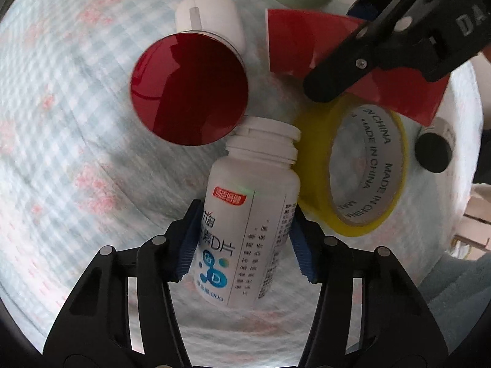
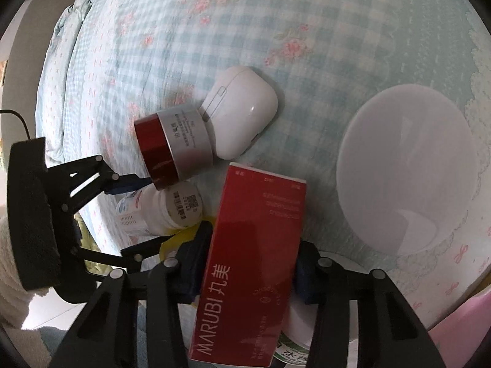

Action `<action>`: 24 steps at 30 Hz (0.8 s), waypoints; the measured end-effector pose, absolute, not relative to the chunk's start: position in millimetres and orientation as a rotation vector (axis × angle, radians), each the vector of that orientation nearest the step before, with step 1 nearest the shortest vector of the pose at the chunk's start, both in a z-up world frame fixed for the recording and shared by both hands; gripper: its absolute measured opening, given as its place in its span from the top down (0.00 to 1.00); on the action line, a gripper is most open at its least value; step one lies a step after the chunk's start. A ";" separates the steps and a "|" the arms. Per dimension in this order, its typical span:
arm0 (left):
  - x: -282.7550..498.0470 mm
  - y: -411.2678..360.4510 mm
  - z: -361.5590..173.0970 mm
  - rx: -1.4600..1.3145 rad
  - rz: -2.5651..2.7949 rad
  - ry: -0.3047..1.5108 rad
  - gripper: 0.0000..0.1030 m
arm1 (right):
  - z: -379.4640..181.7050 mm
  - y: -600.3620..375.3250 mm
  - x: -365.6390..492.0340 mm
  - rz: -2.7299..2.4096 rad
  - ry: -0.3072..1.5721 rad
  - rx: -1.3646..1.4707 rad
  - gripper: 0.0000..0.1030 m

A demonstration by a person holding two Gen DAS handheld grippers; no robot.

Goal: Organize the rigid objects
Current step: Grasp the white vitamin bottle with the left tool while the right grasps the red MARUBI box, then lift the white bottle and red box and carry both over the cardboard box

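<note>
**Two grips closed, both ready to lift**

Two tongs are each clamped on an item on the checked bedspread (image 2: 214, 30). Nearest, the left gripper (image 1: 242, 242) pinches the white pill bottle (image 1: 251, 202) across its body; its long axis runs away from the jaws toward 12 o'clock, cap far. At 2 o'clock lies the yellow tape roll (image 1: 353, 165), touching the bottle. The right gripper (image 2: 245, 270) clasps the red box (image 2: 254, 251), long axis also toward 12. Beyond, at 11 o'clock, sits the red-lidded jar (image 2: 172, 150); the white case (image 2: 242, 116) is just behind it.
</note>
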State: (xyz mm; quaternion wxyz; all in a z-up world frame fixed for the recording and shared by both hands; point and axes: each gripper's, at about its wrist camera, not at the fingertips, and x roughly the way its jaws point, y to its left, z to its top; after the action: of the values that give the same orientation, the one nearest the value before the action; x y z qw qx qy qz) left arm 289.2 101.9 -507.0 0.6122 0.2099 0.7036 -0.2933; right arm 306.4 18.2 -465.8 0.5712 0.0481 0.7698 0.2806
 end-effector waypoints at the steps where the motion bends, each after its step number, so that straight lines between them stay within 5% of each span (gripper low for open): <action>1: 288.9 99.4 -507.3 0.487 -0.674 1.619 0.51 | -465.2 18.1 305.9 0.654 1.799 0.109 0.59; 24: 247.3 143.2 -427.5 0.321 -0.545 1.452 0.54 | -403.3 12.0 281.7 0.529 1.593 0.143 0.59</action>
State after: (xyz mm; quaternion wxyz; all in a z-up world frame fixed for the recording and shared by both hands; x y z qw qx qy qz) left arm 247.3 143.2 -427.5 0.7026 0.1441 0.6524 -0.2449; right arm 281.7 12.0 -403.3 0.6658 0.0633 0.7056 0.2344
